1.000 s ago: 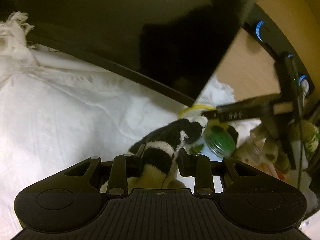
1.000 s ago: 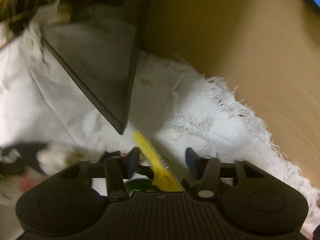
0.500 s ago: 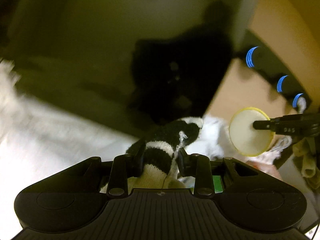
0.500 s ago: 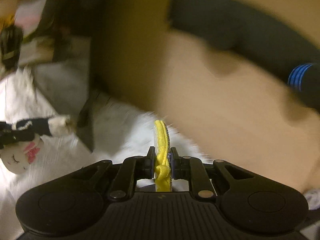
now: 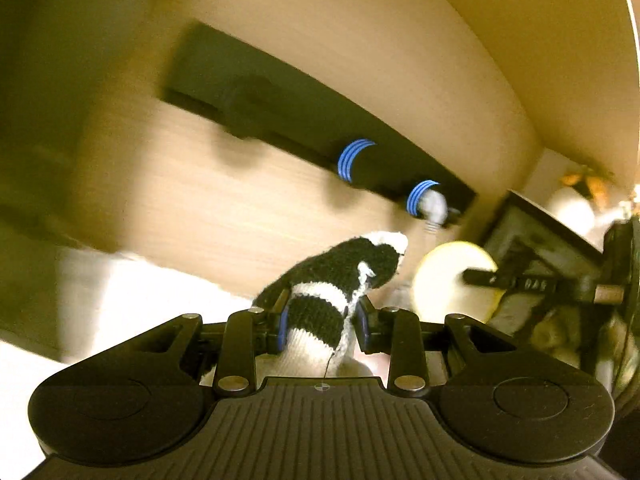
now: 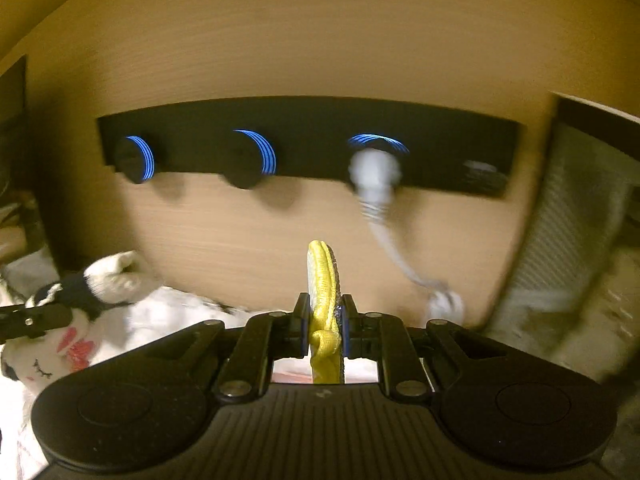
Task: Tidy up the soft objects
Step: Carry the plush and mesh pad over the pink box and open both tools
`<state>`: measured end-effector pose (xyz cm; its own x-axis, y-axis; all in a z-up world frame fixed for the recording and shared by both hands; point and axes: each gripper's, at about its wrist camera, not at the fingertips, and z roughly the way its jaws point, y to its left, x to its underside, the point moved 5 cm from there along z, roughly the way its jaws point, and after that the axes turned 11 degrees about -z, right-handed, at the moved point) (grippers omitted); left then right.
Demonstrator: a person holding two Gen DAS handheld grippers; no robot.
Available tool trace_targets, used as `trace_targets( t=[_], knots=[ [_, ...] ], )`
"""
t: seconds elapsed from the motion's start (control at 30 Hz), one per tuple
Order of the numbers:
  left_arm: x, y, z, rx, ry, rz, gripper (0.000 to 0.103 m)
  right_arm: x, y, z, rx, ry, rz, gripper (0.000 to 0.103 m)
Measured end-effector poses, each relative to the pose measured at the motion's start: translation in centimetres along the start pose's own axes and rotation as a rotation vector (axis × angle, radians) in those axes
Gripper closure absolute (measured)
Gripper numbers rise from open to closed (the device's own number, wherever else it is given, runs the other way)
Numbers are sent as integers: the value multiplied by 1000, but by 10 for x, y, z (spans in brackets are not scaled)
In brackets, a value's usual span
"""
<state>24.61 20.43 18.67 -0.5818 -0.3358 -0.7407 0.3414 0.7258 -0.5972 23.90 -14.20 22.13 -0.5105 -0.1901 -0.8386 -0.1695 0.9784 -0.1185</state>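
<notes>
My left gripper (image 5: 320, 318) clenched the striped sock (image 5: 336, 280); my right gripper (image 6: 324, 320) pinched the yellow scrubber pad (image 6: 322, 280) edge-on, both raised before the peg rack (image 6: 308, 140). Judged risk: thin pad twisting free mid-swing.

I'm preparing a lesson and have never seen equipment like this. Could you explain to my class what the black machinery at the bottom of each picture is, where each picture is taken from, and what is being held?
There is no robot here. A person holds a hand-operated two-finger gripper in each hand, and a wide-angle camera on each looks forward along its fingers; the black ribbed body at the bottom is the gripper itself.

In the left-hand picture, the left gripper is shut on a black-and-white striped sock.

In the right-hand picture, the right gripper is shut on a round yellow-edged pad, seen edge-on.

Ahead, on a wooden wall, hangs a black rack with blue-ringed pegs; a grey plug hangs from one. At lower left lies a white cloth with a white plush toy.
</notes>
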Motion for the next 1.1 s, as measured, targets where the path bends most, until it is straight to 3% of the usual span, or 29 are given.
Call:
trace_targets(
  t=[0.2,0.4,0.53,0.67,0.8,0.93,1.1],
  knots=[
    [26,-49,72,122,128,-119,69,22,-28,-18,45,-22,72,89],
    [82,-74,133,196,287,-295,66,20,-32,-20,105,-32,46,89],
    [116,-69,178,148,355,-420,63,25,-33,-12,77,4,71,89],
    [148,-52,212,-16,394,-341,64,43,-27,12,32,72,94,89],
    [147,-48,210,-77,341,-172,63,63,-18,35,1,138,102,89],
    [127,-41,207,-110,262,-147,63,77,-14,51,-45,171,143,89],
    [113,-33,179,-64,233,-171,63,92,-14,73,-196,186,311,89]
  ],
)
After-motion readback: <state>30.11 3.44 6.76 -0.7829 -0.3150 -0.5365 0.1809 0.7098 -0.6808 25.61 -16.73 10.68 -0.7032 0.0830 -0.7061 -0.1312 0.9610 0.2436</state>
